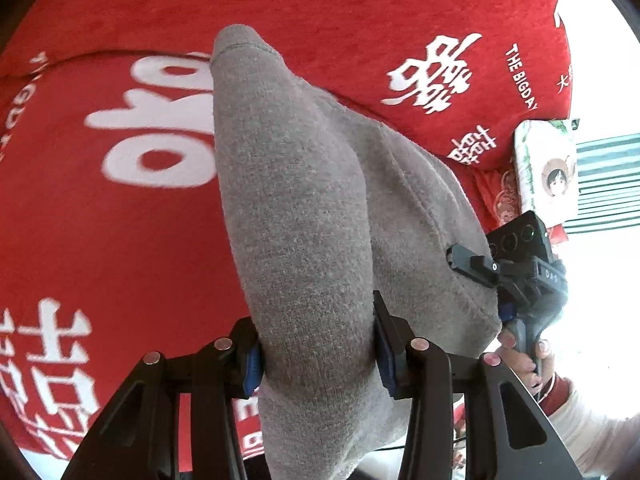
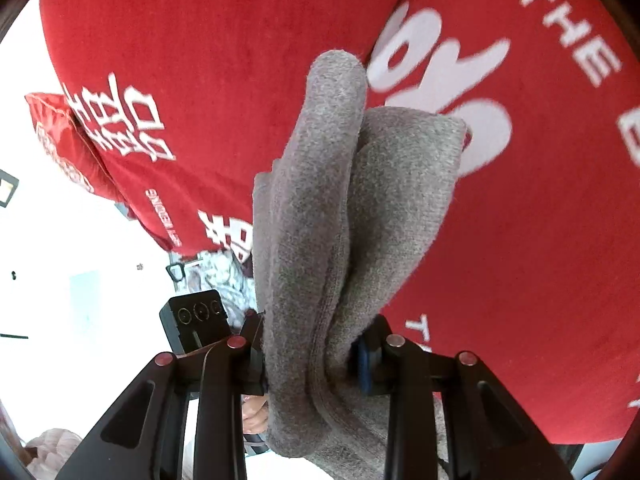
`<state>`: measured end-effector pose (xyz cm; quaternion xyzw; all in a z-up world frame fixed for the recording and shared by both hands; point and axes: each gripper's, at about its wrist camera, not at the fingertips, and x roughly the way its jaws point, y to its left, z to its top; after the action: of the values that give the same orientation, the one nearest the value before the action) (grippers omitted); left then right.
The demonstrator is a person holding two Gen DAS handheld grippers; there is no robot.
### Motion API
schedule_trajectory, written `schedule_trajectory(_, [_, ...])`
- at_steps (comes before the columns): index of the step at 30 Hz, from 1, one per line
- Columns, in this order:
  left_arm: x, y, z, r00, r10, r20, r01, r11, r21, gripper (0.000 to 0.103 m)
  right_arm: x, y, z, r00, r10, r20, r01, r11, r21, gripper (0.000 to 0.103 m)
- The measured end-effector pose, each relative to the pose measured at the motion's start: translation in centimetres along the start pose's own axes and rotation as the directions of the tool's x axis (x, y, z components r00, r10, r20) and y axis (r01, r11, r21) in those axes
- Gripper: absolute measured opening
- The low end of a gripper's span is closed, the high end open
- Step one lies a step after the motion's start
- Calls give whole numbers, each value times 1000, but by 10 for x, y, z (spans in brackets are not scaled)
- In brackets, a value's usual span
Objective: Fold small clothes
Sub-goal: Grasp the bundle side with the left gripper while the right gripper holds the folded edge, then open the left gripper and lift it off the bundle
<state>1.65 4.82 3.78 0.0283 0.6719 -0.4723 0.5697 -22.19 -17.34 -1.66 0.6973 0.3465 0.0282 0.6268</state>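
- Step: grey garment (image 1: 296,216) is lifted off the red printed blanket (image 1: 120,208), bunched and hanging lengthwise.
- Left gripper (image 1: 318,354) clenched on the cloth; right gripper (image 2: 310,360) clenched on a thick folded edge.
- Next, by my judgement: lay it flat, edges aligned.
- Unclear: garment type, its lower end, and the surface beneath the blanket.

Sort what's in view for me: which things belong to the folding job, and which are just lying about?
Part of the job:
- grey knitted garment, hanging bunched
- left gripper, shut on it
- right gripper, shut on it

Lying about:
- red blanket with white lettering, underneath
- illustrated white box
- red patterned cushion
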Motion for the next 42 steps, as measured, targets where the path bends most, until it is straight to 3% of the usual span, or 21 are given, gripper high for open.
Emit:
schedule_trajectory(6, [14,42,-16,994,112,10,-112,993,-44,46,54,-3,-6,995,-72,-68,71,997,-17,34])
schedule_trajectory(10, [28,72,-20,972,235,-7,-235,967,-102,47,85,-16,9,972,-217,-90,213,976,-48,34])
schedule_trajectory(12, [26,82,-23,972,234,-12,-233,962,-141,58,89,-20,15,949,-307,-73,304,951,-51,36])
schedule_trajectory(13, [21,84,-25,966,259,-1,-256,954,-153,70,87,-21,18,941,-332,-71,330,943,-43,41])
schedule_trajectory(15, [10,84,-27,944,328,31,-321,936,-145,73,80,-18,20,908,-417,-45,415,909,-44,48])
schedule_trajectory(16, [4,84,-27,938,343,43,-335,932,-139,73,72,-14,19,878,-477,-19,475,877,-63,50])
schedule_trajectory(18, [-7,85,-28,930,363,59,-353,926,-135,73,56,-5,15,826,-563,30,563,822,-83,50])
schedule_trajectory(19, [-13,83,-28,926,369,72,-359,925,-125,73,49,1,13,811,-583,53,585,807,-84,48])
schedule_trajectory(20, [-16,80,-26,925,372,81,-362,925,-116,73,42,1,11,805,-589,69,593,801,-83,44])
schedule_trajectory(21, [-19,75,-24,922,376,90,-367,925,-101,72,37,9,6,801,-592,89,598,796,-88,30])
schedule_trajectory(22, [-21,69,-23,920,378,99,-372,925,-76,73,32,13,1,802,-588,102,597,796,-105,26])
schedule_trajectory(25, [-19,53,-23,924,366,115,-366,930,-20,73,35,32,-18,816,-568,112,578,793,-190,24])
schedule_trajectory(30, [7,25,-28,950,296,103,-302,952,54,73,68,54,-43,810,-577,107,574,743,-343,22])
schedule_trajectory(31, [17,23,-31,953,289,93,-295,953,67,73,77,55,-45,801,-590,106,582,725,-369,22])
schedule_trajectory(33, [34,22,-38,946,315,74,-321,944,80,73,91,50,-46,766,-633,111,620,681,-390,20])
schedule_trajectory(36, [45,22,-47,935,346,80,-353,928,116,73,99,19,-50,661,-739,127,717,573,-397,7])
schedule_trajectory(39, [48,16,-52,926,368,86,-378,910,170,74,84,4,-55,711,-688,146,683,626,-377,7])
schedule_trajectory(42, [46,15,-54,921,381,79,-389,905,171,74,83,4,-59,699,-697,161,691,599,-405,7])
